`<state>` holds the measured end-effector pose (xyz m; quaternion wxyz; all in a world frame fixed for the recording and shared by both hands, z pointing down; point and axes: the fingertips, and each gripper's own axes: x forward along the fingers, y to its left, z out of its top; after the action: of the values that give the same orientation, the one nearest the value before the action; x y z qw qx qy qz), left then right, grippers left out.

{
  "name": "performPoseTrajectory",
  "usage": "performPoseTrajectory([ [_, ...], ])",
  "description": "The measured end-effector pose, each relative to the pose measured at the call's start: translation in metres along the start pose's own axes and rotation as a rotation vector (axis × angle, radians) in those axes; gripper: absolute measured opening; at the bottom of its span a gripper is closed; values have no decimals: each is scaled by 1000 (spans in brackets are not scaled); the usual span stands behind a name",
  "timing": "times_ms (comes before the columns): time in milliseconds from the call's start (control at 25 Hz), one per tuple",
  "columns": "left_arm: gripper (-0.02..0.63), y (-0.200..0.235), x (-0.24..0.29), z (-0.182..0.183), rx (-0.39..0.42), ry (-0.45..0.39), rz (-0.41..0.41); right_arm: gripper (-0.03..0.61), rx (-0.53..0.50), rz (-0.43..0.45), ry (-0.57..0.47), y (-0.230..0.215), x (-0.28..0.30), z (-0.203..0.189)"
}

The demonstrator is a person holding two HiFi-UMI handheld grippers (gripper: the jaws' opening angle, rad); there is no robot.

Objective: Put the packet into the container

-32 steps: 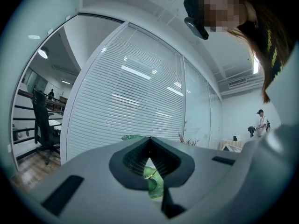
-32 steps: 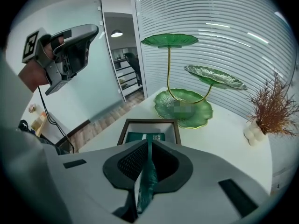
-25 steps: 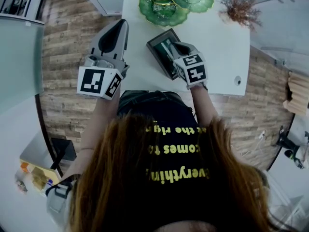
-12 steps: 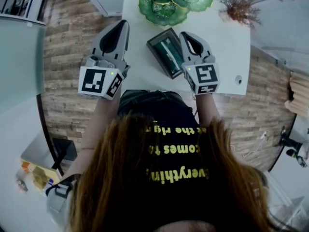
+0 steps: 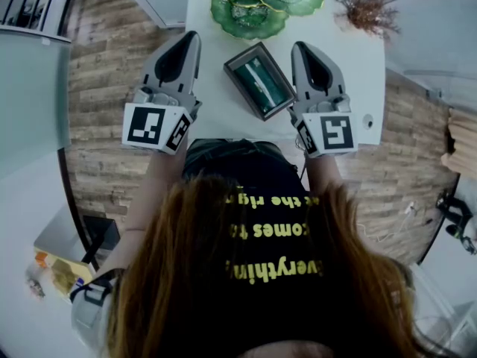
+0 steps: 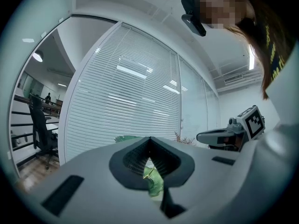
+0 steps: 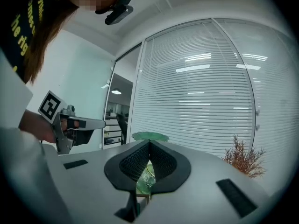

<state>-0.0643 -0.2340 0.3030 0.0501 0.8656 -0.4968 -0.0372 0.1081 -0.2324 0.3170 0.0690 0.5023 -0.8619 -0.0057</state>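
**Status: placement step, judged complete**

1. Packet (image 5: 261, 80): green, lies flat inside the container (image 5: 240, 88), a dark rectangular tray set at an angle on the white table (image 5: 350, 58). No part of the packet appears to overhang the rim, as far as the head view shows.
2. Left gripper (image 5: 188, 43): held above the table's left edge, well apart from the container. Left gripper view: jaw tips meet and nothing is clamped. Only a sliver of green from the far end of the table shows through the gap below the tips, i.e. background, not a held item.
3. Right gripper (image 5: 302, 51): just beside the container's right side, approx. parallel to the left unit, not touching the tray. Right gripper view: jaws closed tip to tip and empty, with the same kind of green background sliver behind the gap.
4. Other items: green leaf-shaped dishes (image 5: 250, 10) at the far end of the table, dried plant sprig (image 5: 365, 10) at the far right corner. Neither takes part in the task.

**Remaining work (est.)**

- None on the packet itself, since it is seated in the tray w/ no tool contact.
- Both units are clear of the container. The only thing left, if anything, is to bring them to rest
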Motion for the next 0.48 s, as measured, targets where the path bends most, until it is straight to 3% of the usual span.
performPoseTrajectory([
  [480, 1, -4, -2, 3, 19, 0, 15, 18, 3, 21, -32, 6, -15, 10],
])
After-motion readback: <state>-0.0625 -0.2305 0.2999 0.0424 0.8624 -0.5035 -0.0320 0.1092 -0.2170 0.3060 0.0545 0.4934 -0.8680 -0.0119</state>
